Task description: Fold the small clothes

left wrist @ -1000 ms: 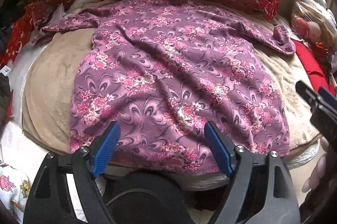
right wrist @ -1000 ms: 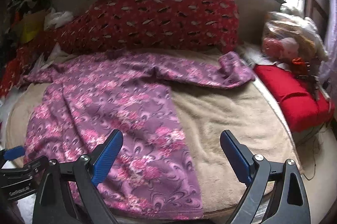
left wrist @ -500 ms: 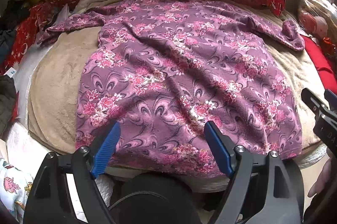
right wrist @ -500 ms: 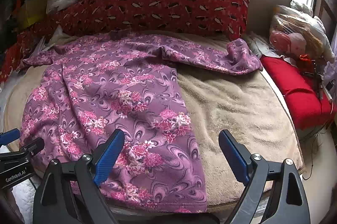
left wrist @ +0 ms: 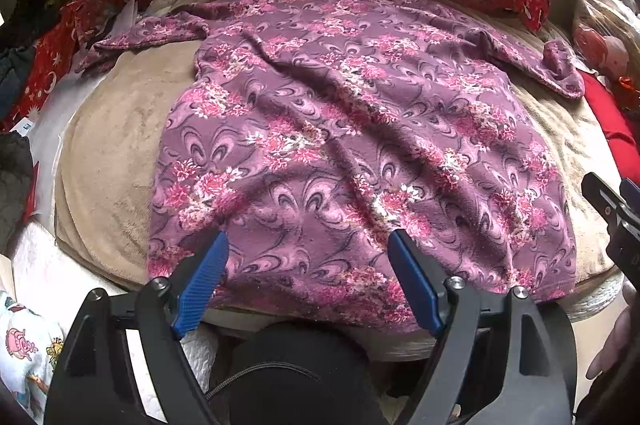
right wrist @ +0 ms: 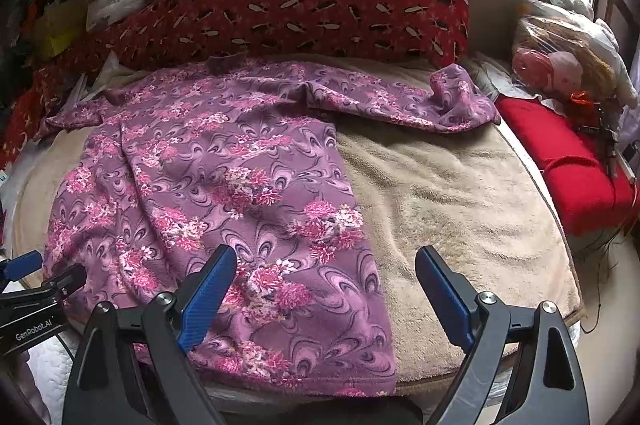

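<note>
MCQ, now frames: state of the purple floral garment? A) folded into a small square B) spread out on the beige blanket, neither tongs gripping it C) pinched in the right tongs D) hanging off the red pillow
B: the purple floral garment lies spread on the beige blanket, while the left tongs and right tongs both stand open with nothing between the pads.

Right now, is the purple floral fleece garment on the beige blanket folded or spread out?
Spread out. The purple floral fleece garment lies open on the beige blanket, with both sleeves stretched sideways and no fold made yet, only wrinkles.
</note>
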### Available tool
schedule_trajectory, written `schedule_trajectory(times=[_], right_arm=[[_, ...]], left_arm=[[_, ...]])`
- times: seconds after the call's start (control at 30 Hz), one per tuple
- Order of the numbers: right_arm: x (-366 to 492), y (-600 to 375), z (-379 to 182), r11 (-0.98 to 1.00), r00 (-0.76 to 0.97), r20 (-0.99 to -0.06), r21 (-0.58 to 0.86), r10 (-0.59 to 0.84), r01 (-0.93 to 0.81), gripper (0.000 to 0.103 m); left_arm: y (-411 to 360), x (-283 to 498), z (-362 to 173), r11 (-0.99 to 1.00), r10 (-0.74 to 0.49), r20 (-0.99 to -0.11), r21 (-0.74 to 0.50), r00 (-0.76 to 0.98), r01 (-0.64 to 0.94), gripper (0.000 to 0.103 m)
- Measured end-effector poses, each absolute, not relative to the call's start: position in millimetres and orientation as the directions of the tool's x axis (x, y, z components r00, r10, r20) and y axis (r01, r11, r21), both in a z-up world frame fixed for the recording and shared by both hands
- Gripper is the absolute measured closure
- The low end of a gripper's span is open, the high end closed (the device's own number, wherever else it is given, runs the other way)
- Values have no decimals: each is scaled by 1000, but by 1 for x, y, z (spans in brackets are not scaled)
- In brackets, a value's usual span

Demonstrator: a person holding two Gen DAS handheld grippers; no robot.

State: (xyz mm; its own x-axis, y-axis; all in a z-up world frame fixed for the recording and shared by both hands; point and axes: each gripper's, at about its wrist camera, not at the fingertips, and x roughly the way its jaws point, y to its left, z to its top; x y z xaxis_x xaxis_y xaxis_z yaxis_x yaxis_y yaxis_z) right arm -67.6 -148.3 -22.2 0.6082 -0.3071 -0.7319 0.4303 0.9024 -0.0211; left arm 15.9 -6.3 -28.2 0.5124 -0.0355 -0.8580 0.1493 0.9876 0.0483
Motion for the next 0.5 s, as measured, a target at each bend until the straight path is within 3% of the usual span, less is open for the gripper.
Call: schedule_trajectory(times=[0.5], right_arm=[[-71, -150, -23, 899, 607, -731, -19, -311, 438, 12]], left_arm=[[-6, 16, -28, 987, -35, -859, 50, 511, 151, 21]])
